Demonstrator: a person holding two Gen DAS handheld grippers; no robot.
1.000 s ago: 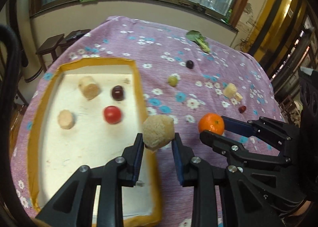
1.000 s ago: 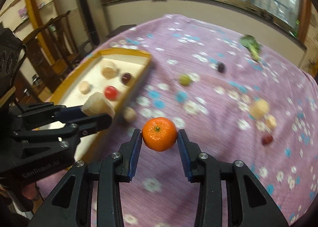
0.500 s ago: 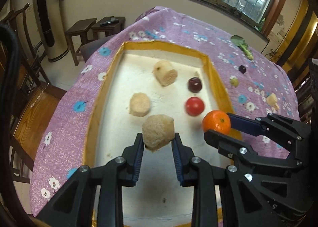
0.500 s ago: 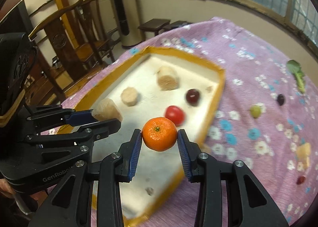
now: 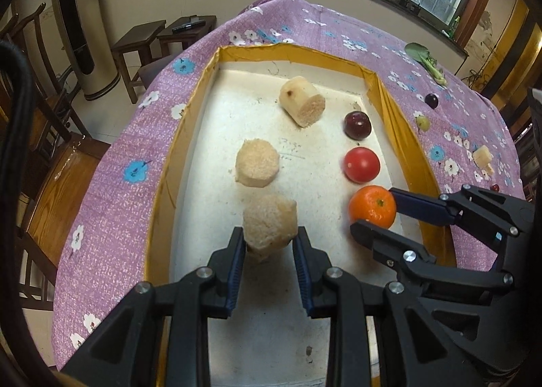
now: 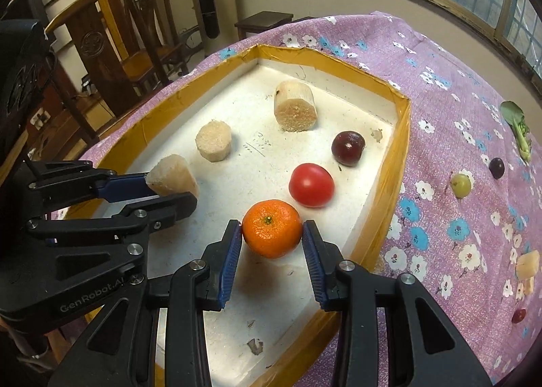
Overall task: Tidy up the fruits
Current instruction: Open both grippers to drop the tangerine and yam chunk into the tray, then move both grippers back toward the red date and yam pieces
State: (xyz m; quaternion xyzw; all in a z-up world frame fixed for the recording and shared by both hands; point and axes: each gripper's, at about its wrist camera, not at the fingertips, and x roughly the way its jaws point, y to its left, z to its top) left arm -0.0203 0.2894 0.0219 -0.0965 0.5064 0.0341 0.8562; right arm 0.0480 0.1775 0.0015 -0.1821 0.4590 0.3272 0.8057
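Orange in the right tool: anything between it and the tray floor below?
Nothing visible. The orange hangs in the right tool over bare white tray floor; the tomato sits just beyond it, clear of the drop spot.

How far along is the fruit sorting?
Done: four pieces lie in the tray, including a tomato and a dark plum. In hand: left gripper holds a pale chunk, right gripper an orange, both over the tray. Left: several pieces on the tablecloth, including a green grape.

Bare tray floor (image 5: pixel 271 326) nearest me lies open; ahead, tomato (image 6: pixel 311 185), plum (image 6: pixel 348 148) and two cane pieces (image 6: pixel 214 142) (right and left) narrow my passage.
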